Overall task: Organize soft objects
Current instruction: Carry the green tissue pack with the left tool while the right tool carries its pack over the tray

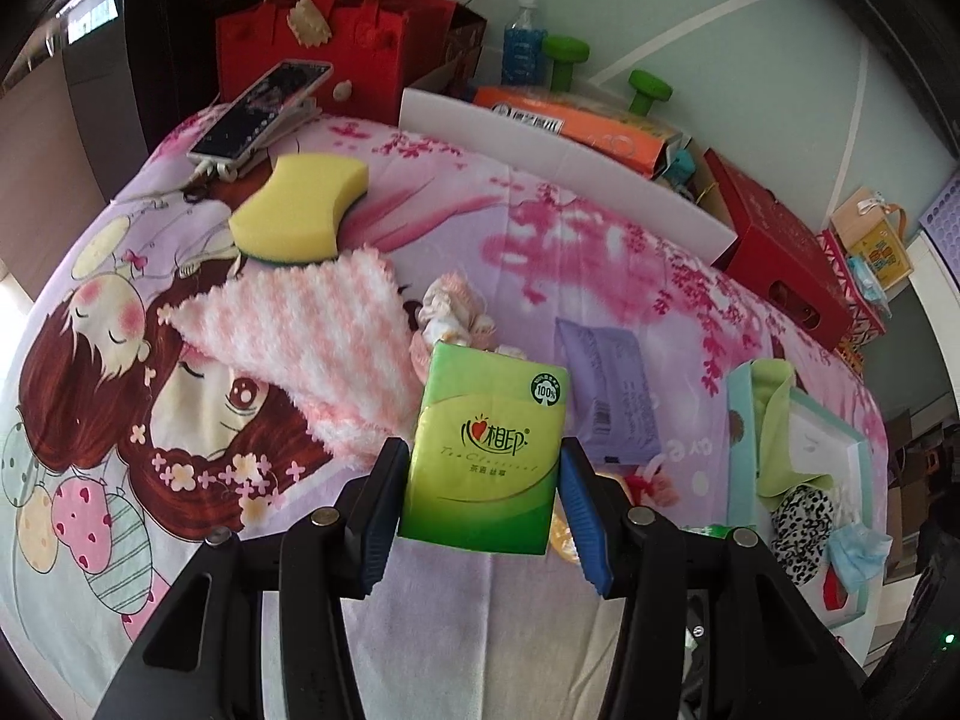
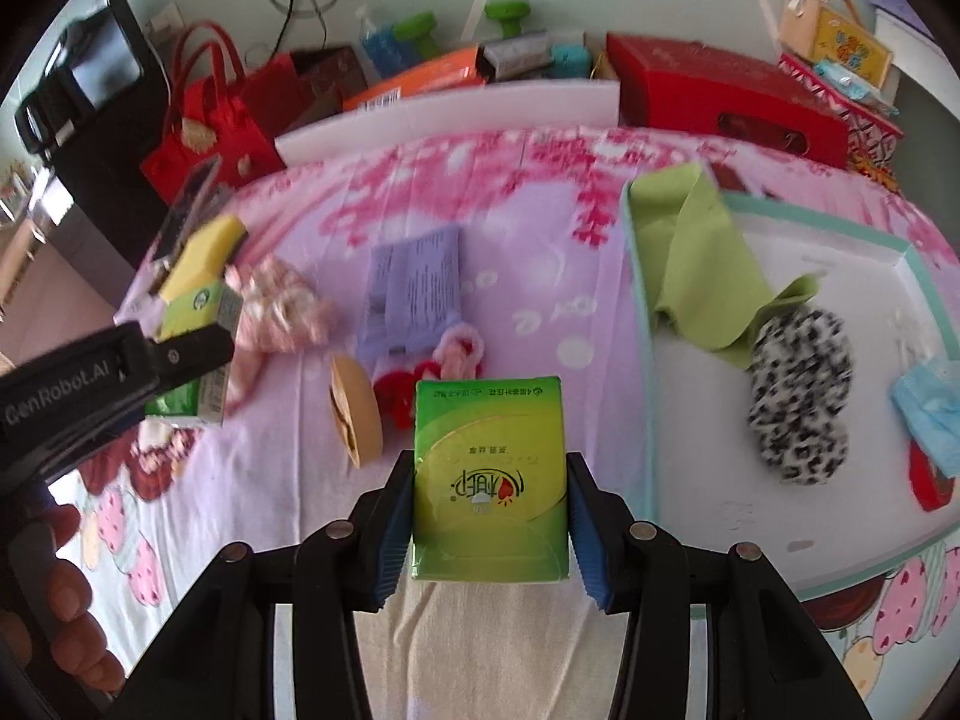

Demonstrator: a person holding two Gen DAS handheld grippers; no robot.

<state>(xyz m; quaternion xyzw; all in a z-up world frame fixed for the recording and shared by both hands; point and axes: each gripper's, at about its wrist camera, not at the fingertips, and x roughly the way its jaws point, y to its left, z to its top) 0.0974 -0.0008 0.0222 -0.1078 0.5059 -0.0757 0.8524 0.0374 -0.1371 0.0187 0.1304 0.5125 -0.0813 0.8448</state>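
Observation:
My left gripper (image 1: 483,456) is shut on a green tissue pack (image 1: 489,420), its blue pads pressing both sides, lifted above the cartoon bedsheet. My right gripper (image 2: 491,468) is shut on a second green tissue pack (image 2: 489,420), held just left of the teal-rimmed white tray (image 2: 639,312). In that tray lie a green cloth (image 2: 696,252), a leopard-print fluffy piece (image 2: 798,396) and a blue mask (image 2: 930,414). On the sheet lie a yellow sponge (image 1: 300,210), a pink-and-white fluffy cloth (image 1: 324,336) and a purple wipe pack (image 1: 612,390).
A burger-shaped toy (image 2: 354,414) and a red-and-pink soft item (image 2: 432,372) lie ahead of the right gripper. A phone on a clip stand (image 1: 258,114), a red felt bag (image 1: 336,42), a white foam board (image 1: 564,144) and a red box (image 1: 780,252) line the far edge.

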